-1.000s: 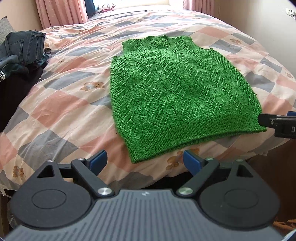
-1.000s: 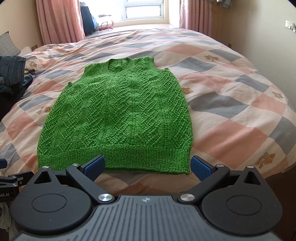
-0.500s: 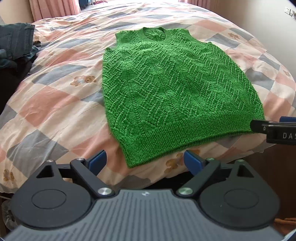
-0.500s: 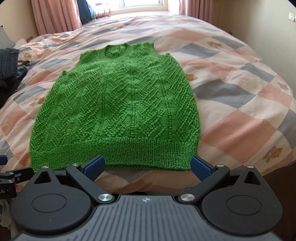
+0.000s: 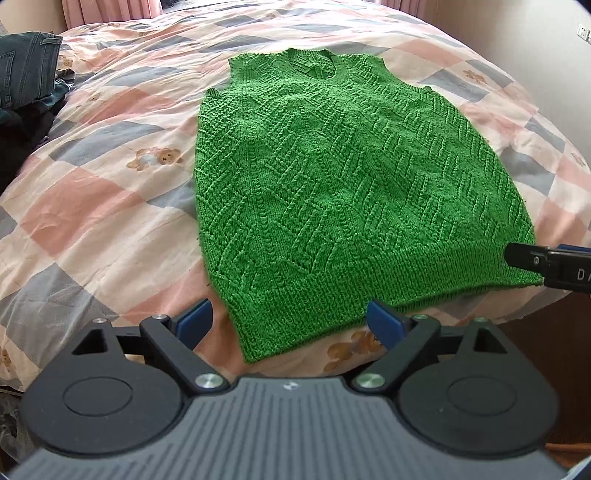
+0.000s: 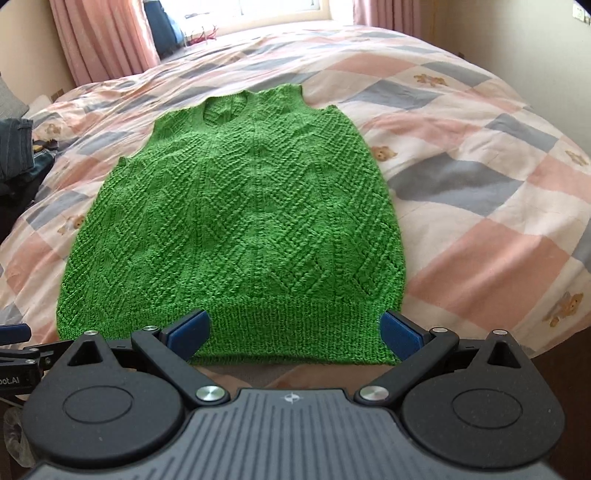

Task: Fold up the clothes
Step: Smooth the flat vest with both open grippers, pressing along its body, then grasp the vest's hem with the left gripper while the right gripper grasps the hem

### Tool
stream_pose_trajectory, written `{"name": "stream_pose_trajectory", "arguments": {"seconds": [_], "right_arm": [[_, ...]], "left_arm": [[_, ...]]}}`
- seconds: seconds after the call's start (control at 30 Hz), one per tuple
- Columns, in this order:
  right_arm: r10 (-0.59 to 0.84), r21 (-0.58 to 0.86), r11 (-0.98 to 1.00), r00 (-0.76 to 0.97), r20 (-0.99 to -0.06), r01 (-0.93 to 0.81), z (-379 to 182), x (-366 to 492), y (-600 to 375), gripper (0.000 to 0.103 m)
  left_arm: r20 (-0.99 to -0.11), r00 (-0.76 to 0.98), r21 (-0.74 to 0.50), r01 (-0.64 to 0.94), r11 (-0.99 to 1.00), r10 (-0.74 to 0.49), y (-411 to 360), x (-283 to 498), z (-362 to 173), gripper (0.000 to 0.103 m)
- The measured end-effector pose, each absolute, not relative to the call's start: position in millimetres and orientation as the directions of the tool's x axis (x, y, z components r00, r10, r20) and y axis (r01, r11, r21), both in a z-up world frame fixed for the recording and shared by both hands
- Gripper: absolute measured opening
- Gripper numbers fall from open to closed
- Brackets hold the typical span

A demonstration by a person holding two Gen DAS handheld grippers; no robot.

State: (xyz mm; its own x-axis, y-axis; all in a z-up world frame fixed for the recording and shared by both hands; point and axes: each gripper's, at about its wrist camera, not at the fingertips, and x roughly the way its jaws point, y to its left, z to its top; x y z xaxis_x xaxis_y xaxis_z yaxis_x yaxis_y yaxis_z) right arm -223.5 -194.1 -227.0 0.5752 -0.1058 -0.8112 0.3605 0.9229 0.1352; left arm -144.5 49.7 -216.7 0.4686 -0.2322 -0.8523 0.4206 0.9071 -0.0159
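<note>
A big bed [image 5: 92, 206] with a pink, grey and white checked cover fills the room, and little teddy bears are printed on it

Nearest of all are the two grippers. The left gripper [image 5: 290, 323] has its blue fingers spread wide, and they hold nothing. The near left corner of the hem sits right between them. The right gripper [image 6: 295, 330] is spread wide too and holds nothing. Its fingers [image 6: 400, 332] sit over the ribbed hem, close to the near right corner. In the left view its black tip pokes in from the right, at the hem's far end. I think each gripper is lined up with one corner so that both can take the hem at once, but that is only my guess

Just past the fingers lies the green knitted vest [image 5: 332, 184]. It is spread out flat on the cover, not folded anywhere I can see. The hem is near and the round neck hole is far. Lying smooth like this would make it easy to fold evenly

Far left, a pile of dark clothes [image 5: 26, 81] with blue jeans on top sits at the edge of the bed. I cannot tell if they are folded

Farthest away are pink curtains [image 6: 99, 44] and a bright window [image 6: 273, 14]

There are no boxes, baskets or bags to see, so nothing is inside anything
</note>
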Motion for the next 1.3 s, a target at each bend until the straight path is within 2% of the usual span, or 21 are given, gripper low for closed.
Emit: {"name": "stream_pose_trajectory", "arguments": {"seconds": [0.43,0.87,1.0,1.13,1.3], "right_arm": [[-0.082,0.152,0.926,0.578,-0.812,0.346,-240,-217,-218,0.101],[0.077,0.270,0.946,0.684,-0.725,0.179,-244,-163,-288,0.099],[0.063,0.234,0.962,0.717,-0.694,0.142,-244,-133,-303,0.100],[0.074,0.213,0.973,0.767,-0.638,0.083,-245,-101,-318,0.100],[0.082,0.151,0.988,0.733,-0.675,0.029,-247,-45,-334,0.100]], "left_arm": [[-0.841,0.466,-0.054,0.432,0.900,-0.274,52,-124,-224,0.089],[-0.783,0.465,-0.179,0.468,0.866,-0.413,71,-37,-225,0.089],[-0.753,0.455,-0.216,0.512,0.831,-0.476,71,3,-223,0.091],[-0.738,0.453,-0.185,0.578,0.795,-0.500,64,41,-226,0.097],[-0.727,0.407,-0.216,0.630,0.746,-0.554,58,94,-233,0.098]]}}
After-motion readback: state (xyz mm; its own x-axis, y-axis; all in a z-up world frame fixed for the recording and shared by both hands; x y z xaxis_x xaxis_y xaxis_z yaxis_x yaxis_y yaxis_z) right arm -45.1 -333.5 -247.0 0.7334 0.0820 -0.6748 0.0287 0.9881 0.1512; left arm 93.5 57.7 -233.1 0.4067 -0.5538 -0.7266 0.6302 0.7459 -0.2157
